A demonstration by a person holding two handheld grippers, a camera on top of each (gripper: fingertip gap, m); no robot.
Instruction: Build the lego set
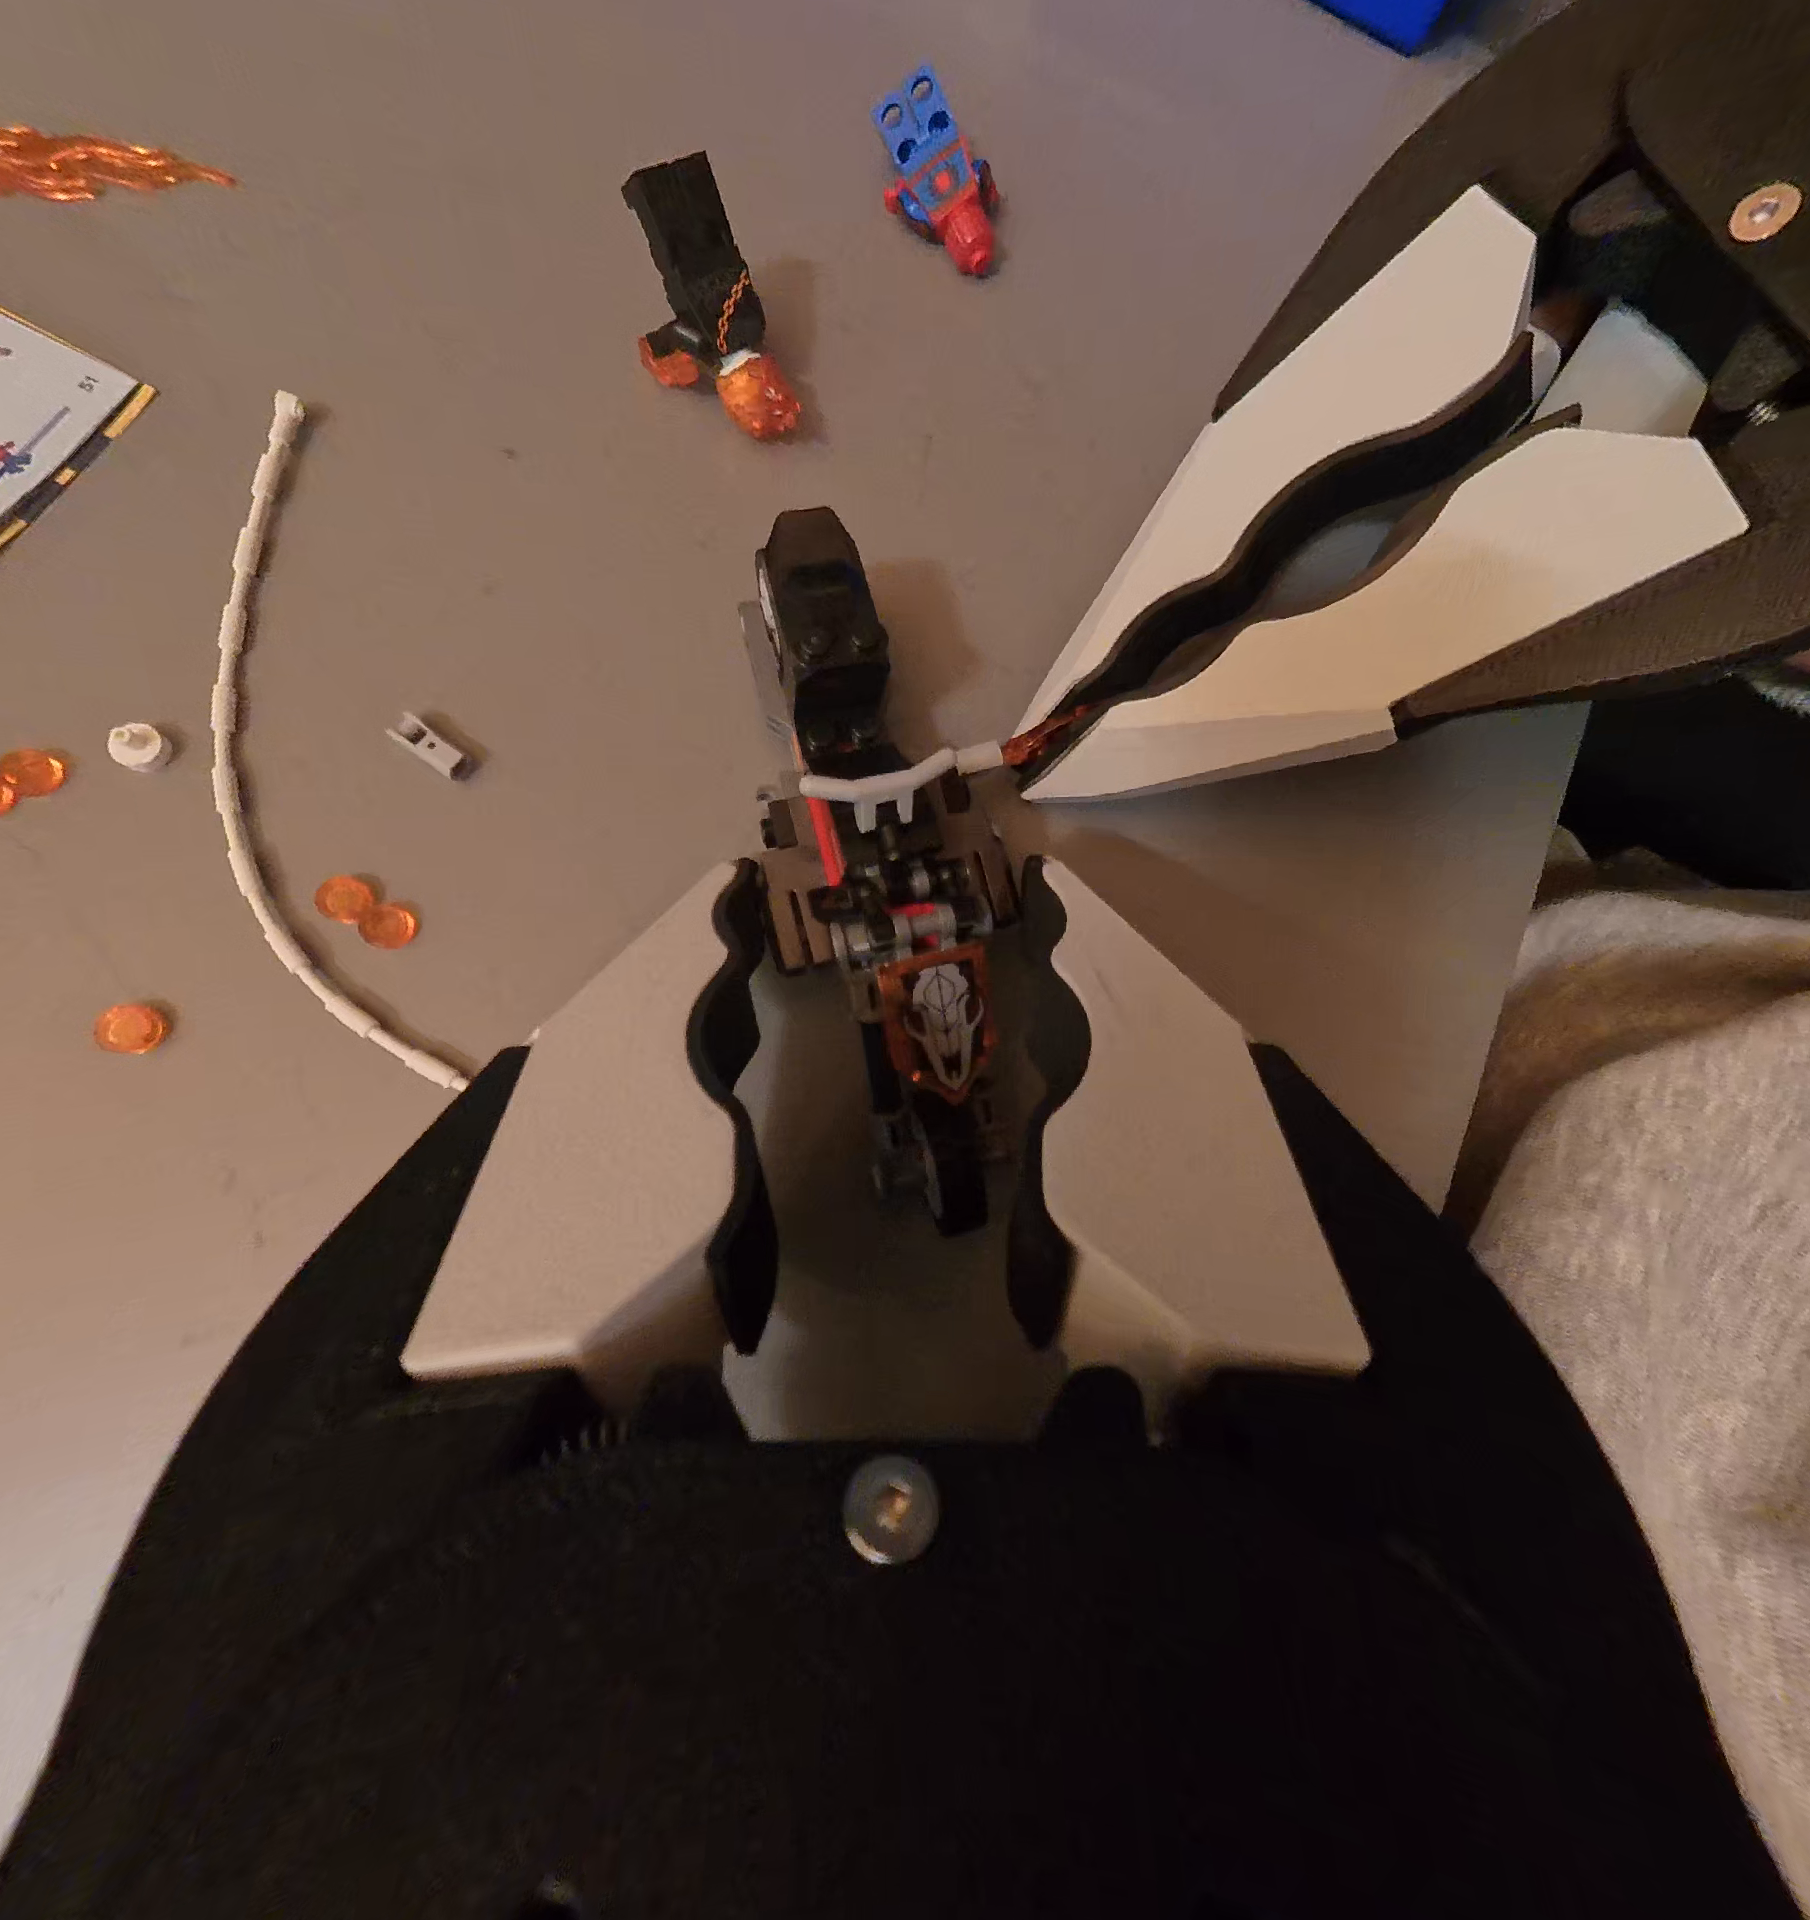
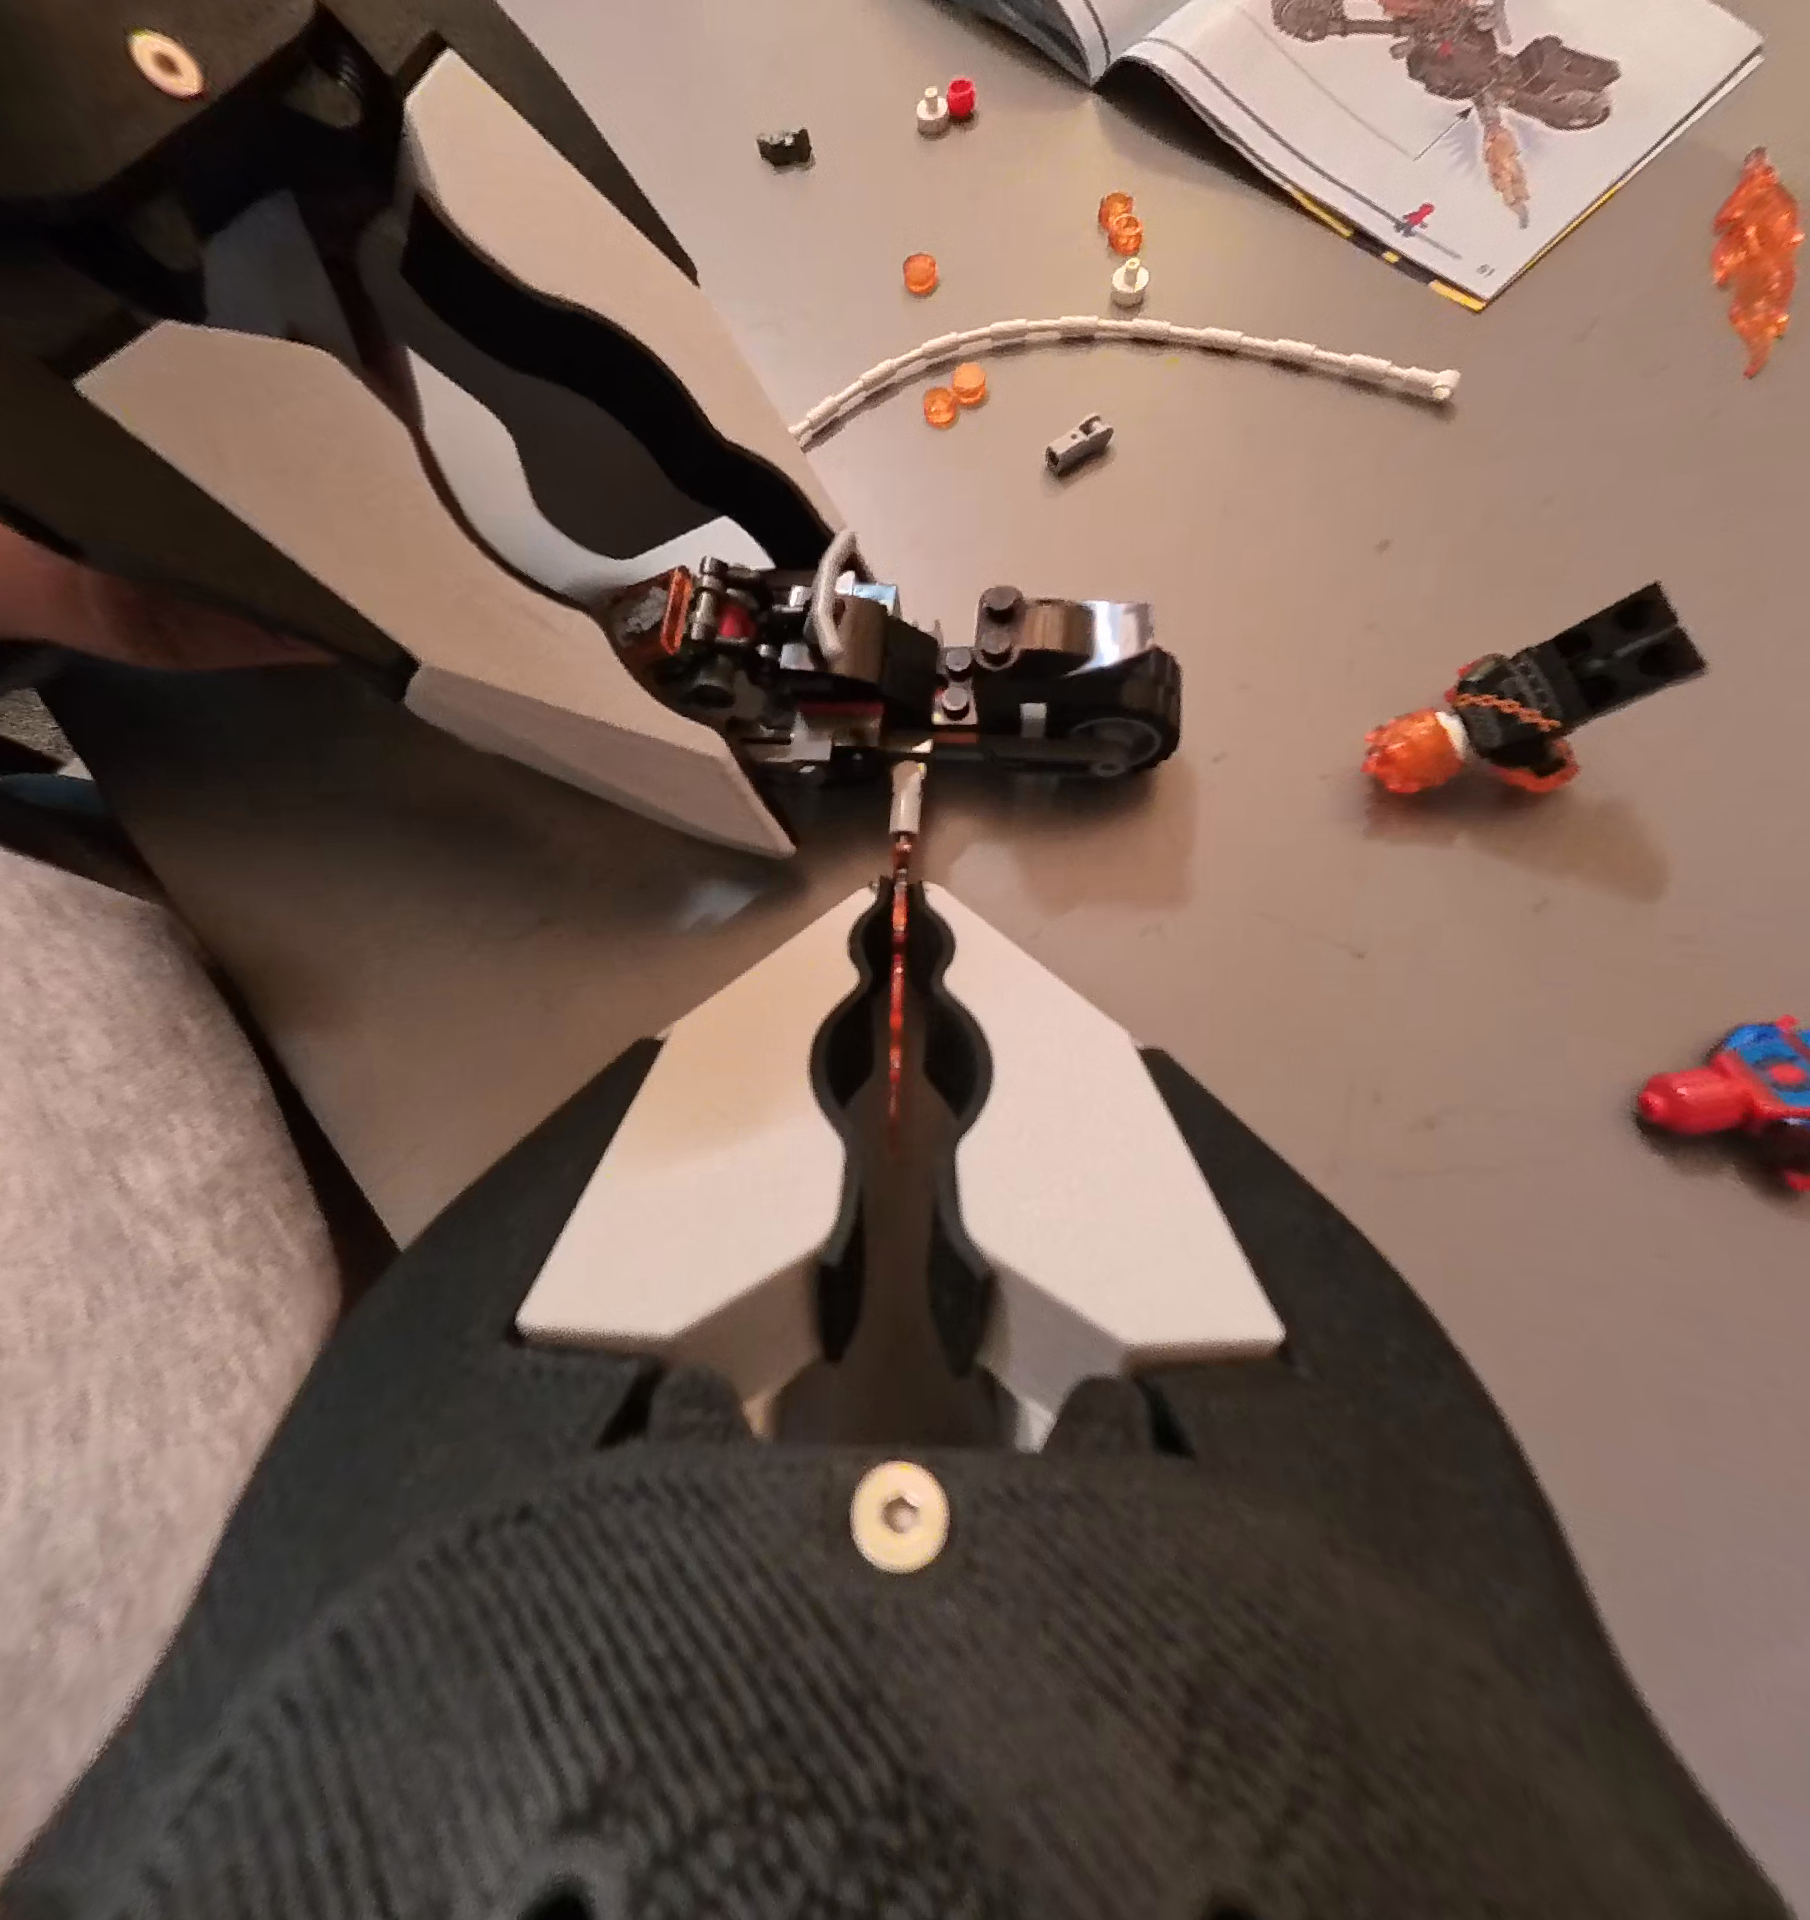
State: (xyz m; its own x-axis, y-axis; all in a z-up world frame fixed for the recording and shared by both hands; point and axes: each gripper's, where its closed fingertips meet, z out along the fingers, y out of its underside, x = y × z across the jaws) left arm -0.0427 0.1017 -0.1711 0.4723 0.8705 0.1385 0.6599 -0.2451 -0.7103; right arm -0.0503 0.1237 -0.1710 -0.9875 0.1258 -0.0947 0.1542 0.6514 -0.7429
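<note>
A black lego motorcycle (image 1: 885, 935) with a skull shield on its front stands on the grey table (image 1: 527, 520). My left gripper (image 1: 885, 883) is shut on its front part, one finger on each side. A white handlebar (image 1: 880, 781) crosses the bike. My right gripper (image 2: 896, 888) is shut on a thin transparent orange flame piece (image 2: 896, 997). The piece's tip touches the end of the handlebar (image 2: 906, 800). The right gripper also shows in the left wrist view (image 1: 1026, 769), coming in from the upper right. The left gripper shows in the right wrist view (image 2: 755, 665), holding the motorcycle (image 2: 1036, 665).
A black minifigure with a flame head (image 1: 719, 312) and a blue-and-red minifigure (image 1: 937, 177) lie beyond the bike. To the left lie a white chain piece (image 1: 246, 727), several orange round studs (image 1: 366, 909), a small grey piece (image 1: 433, 743), a large flame piece (image 1: 70, 161) and the open booklet (image 2: 1400, 125). Both grippers' tips are close together, under 4 cm apart.
</note>
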